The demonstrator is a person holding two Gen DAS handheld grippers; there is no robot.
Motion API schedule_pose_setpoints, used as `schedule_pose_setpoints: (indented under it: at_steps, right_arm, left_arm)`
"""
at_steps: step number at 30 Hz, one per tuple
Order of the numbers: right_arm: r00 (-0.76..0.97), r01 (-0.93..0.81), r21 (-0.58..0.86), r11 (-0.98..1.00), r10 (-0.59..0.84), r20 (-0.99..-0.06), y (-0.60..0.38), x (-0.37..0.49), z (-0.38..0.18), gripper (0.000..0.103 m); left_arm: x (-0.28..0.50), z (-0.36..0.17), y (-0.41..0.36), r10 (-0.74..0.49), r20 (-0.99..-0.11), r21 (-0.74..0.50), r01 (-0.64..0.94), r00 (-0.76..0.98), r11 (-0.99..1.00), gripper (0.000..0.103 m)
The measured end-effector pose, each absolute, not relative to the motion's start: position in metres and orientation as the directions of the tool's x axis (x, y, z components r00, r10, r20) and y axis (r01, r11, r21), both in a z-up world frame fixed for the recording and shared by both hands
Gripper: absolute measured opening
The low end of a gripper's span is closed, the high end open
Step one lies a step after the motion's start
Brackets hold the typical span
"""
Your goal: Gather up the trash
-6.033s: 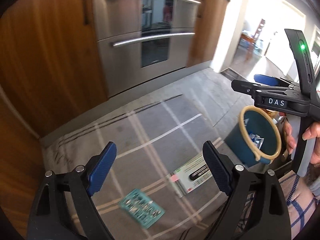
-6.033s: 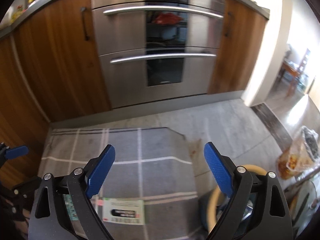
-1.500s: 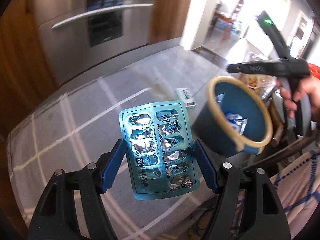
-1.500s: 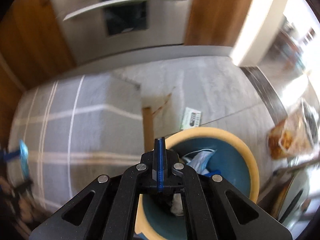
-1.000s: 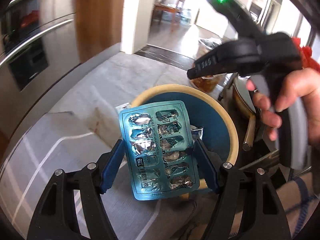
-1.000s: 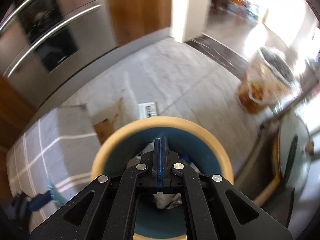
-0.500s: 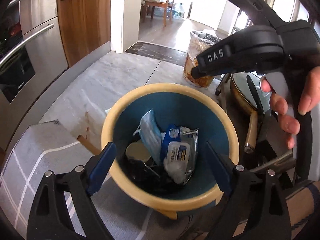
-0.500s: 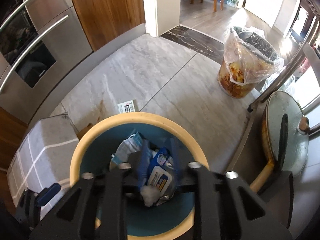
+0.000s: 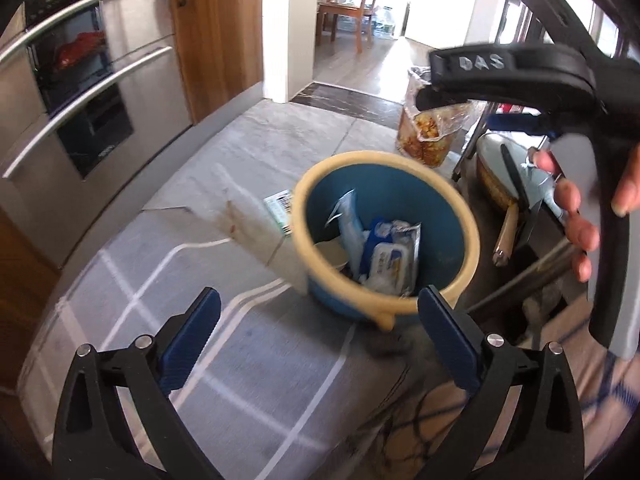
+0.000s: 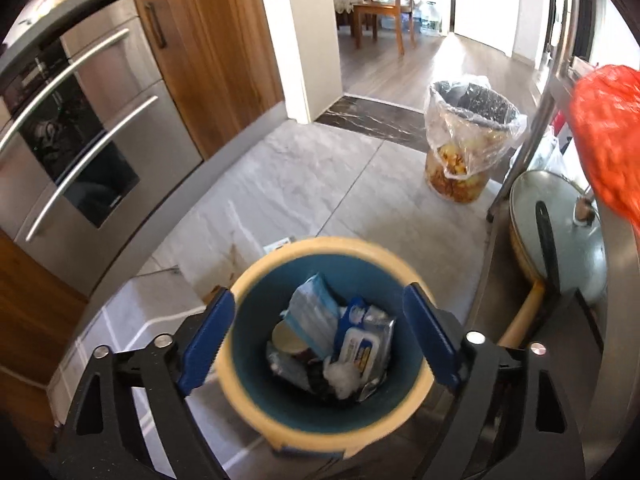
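Left gripper [image 9: 318,332]: blue-padded fingers [image 9: 191,332] spread wide, jaws just opened further, nothing between them, above a grey rug with white stripes [image 9: 240,360]. Right gripper [image 10: 320,344]: blue pads [image 10: 208,340] likewise spread, jaws just opened, nothing pinched; seen over the mouth of the round blue bin with a cream rim [image 10: 256,412], pads in line with its rim on either side, contact impossible to tell. Inside the bin: a white-and-blue wet-wipe pack [image 10: 360,350], a pale blue face mask [image 10: 314,316], a round cream lid [image 10: 288,338], crumpled bits beneath. On the grey stone floor just behind the bin, a small white printed box [image 9: 280,212], still uncollected. Further off: a plastic-lined waste basket with food scraps [image 10: 464,144], a lidded pan [image 10: 560,240] on a low shelf, a steel oven front [image 10: 80,140], wooden cabinets [image 10: 216,48]. In the left view, a hand [image 9: 576,216] around the right gripper's handle.
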State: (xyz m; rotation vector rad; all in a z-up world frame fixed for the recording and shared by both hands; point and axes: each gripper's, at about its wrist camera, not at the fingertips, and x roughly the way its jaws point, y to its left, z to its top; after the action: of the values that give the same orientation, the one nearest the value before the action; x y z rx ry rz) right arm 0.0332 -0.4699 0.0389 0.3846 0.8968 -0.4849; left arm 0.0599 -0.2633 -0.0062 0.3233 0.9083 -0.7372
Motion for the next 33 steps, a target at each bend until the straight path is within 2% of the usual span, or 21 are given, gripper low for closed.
schedule_pose_setpoints:
  at_steps: [6,12,20,23,26,30,33]
  right_arm:
    - [0.477,0.536,0.104,0.838,-0.199,-0.856,-0.436,0.012,0.017,0.093]
    - [0.468,0.452,0.110,0.885,-0.130,-0.874,-0.413,0.022,0.008,0.094]
    - [0.521,0.288,0.072,0.955,-0.093,-0.849,-0.421,0.154,0.032,0.095]
    - [0.474,0.243,0.040,0.969,-0.083,-0.877,-0.432,0.218,0.005,0.095]
    - [0.373,0.198,0.019,0.980,-0.058,-0.926,-0.450,0.282,-0.045,0.095]
    - [0.286,0.206,-0.044,0.978,-0.103,-0.953,-0.472,0.338,-0.101,0.095]
    - [0.187,0.214,-0.039,0.976,-0.080,-0.979,-0.482,0.369,-0.149,0.095]
  left_arm:
    - [0.050,-0.004,-0.218,-0.382,-0.823,-0.039,0.631,0.419,0.775,0.097]
    - [0.043,-0.003,-0.193,-0.342,-0.825,-0.009,0.595,0.450,0.804,0.097]
    - [0.061,-0.002,-0.167,-0.353,-0.800,-0.017,0.569,0.486,0.822,0.097]
    - [0.080,-0.013,-0.151,-0.331,-0.804,-0.009,0.546,0.494,0.838,0.097]
    - [0.097,-0.023,-0.133,-0.310,-0.811,-0.011,0.517,0.497,0.856,0.097]
    - [0.119,-0.040,-0.107,-0.313,-0.838,-0.083,0.464,0.446,0.882,0.097]
    - [0.133,-0.049,-0.096,-0.316,-0.852,-0.124,0.426,0.418,0.896,0.097]
